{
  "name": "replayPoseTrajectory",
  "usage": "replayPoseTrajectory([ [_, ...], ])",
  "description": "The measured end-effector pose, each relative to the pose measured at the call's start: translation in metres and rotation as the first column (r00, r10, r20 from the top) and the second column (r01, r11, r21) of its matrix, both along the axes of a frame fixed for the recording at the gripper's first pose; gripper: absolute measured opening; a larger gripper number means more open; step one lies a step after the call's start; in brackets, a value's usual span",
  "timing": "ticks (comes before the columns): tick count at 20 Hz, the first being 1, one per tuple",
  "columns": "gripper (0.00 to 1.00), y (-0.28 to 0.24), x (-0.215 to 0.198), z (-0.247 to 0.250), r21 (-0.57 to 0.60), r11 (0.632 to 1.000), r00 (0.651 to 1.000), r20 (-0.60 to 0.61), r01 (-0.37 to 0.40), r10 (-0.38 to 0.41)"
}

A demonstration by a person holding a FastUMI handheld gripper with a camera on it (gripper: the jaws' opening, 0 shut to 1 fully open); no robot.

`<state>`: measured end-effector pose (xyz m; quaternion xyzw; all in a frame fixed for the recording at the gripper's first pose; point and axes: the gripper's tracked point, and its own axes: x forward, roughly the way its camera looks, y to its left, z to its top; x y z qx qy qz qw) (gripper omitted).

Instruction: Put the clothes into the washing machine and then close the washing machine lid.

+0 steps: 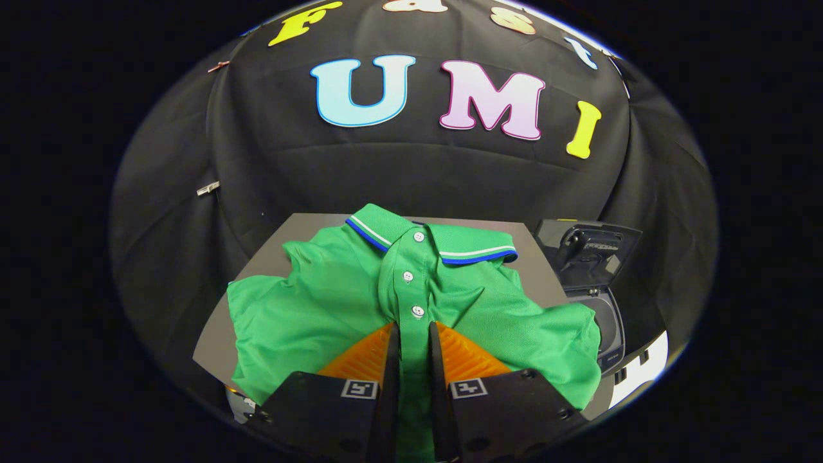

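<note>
A green polo shirt [334, 302] with a blue-and-white trimmed collar and white buttons lies spread over a grey table [302, 228]. My gripper [413, 329] is at the shirt's button placket, just below the lowest button. Its fingers stand close together with a fold of the green fabric pinched between them, and the cloth bunches up around the fingers. To the right of the table stands the small washing machine [611, 334]. Its dark lid [588, 247] is raised upright and the tub opening below it is uncovered. The shirt's right sleeve reaches close to the machine's rim.
The black cloth wall closes off the space behind the table and the machine. A white surface [643, 370] shows beside the machine at the near right. The table's left corner [209, 350] sticks out from under the shirt.
</note>
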<state>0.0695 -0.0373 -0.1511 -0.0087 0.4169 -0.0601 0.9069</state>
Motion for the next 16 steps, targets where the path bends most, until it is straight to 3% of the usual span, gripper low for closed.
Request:
replayPoseTrajectory([
  [3,0.26,-0.002,-0.001,0.003,-0.045,0.998,0.999,-0.009,-0.047,0.047],
  [5,0.14,-0.001,-0.005,0.008,-0.079,0.992,0.995,-0.015,-0.101,0.101],
  [8,0.14,-0.006,-0.011,0.024,-0.025,0.990,0.989,0.029,-0.141,0.142],
  [12,0.14,-0.040,-0.004,0.058,-0.054,0.978,0.971,0.116,-0.202,0.207],
  [16,0.14,-0.061,-0.009,0.065,0.060,0.970,0.967,0.120,-0.234,0.225],
])
